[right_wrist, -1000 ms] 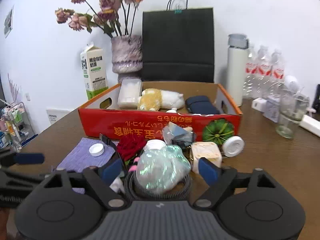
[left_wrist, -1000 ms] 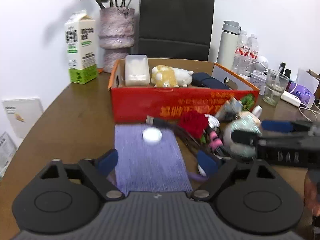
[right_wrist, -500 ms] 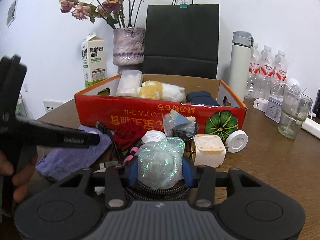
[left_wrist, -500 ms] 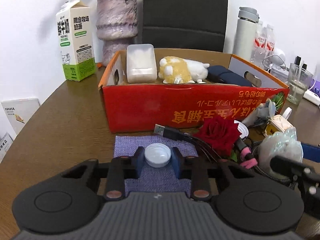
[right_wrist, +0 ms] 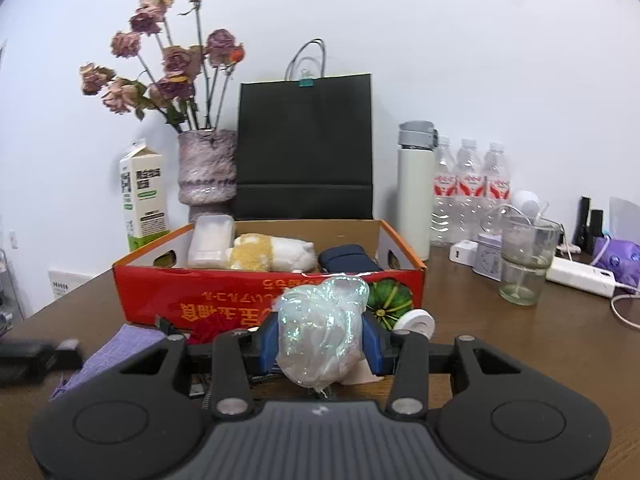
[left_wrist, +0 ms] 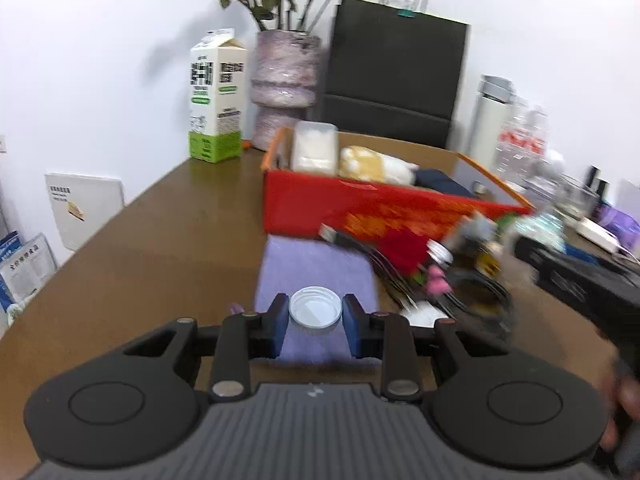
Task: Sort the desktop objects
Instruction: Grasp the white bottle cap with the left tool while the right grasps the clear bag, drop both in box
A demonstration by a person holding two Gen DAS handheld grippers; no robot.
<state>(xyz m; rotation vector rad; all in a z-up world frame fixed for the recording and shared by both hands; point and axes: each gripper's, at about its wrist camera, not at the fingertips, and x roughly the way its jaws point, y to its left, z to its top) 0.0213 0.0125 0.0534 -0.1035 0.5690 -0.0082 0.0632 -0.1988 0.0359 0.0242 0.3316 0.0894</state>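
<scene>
Left wrist view: my left gripper point(left_wrist: 315, 323) has its jaws closed in on a white bottle cap point(left_wrist: 316, 312), blue pads touching its rim on both sides. Cap sits over the near end of a purple cloth point(left_wrist: 316, 268) spread on the brown desk point(left_wrist: 160, 248); I cannot tell whether it is lifted clear of the cloth. Beyond the cloth, a red cardboard box point(left_wrist: 360, 208) holding a white plastic container point(left_wrist: 314, 146), a yellow-and-white plush toy point(left_wrist: 374, 166) and a dark blue case point(left_wrist: 440, 184). Right of the cloth, a blurred heap: red rose point(left_wrist: 404, 250), black cables point(left_wrist: 476, 300), small metal-rimmed lid point(left_wrist: 439, 252). Milk carton point(left_wrist: 216, 100) and vase of dried flowers point(left_wrist: 286, 88) far left, black paper bag point(left_wrist: 396, 68) behind the box.

Right wrist view: my right gripper point(right_wrist: 320, 344) has its jaws pressed against a crumpled iridescent plastic bag point(right_wrist: 320, 332), which bulges above and below the pads, in front of the box's near wall point(right_wrist: 224, 300). A white round lid point(right_wrist: 418, 320) is just right of the bag. Farther right, a glass cup point(right_wrist: 524, 260), water bottles point(right_wrist: 472, 188) and a white flask point(right_wrist: 414, 184).
</scene>
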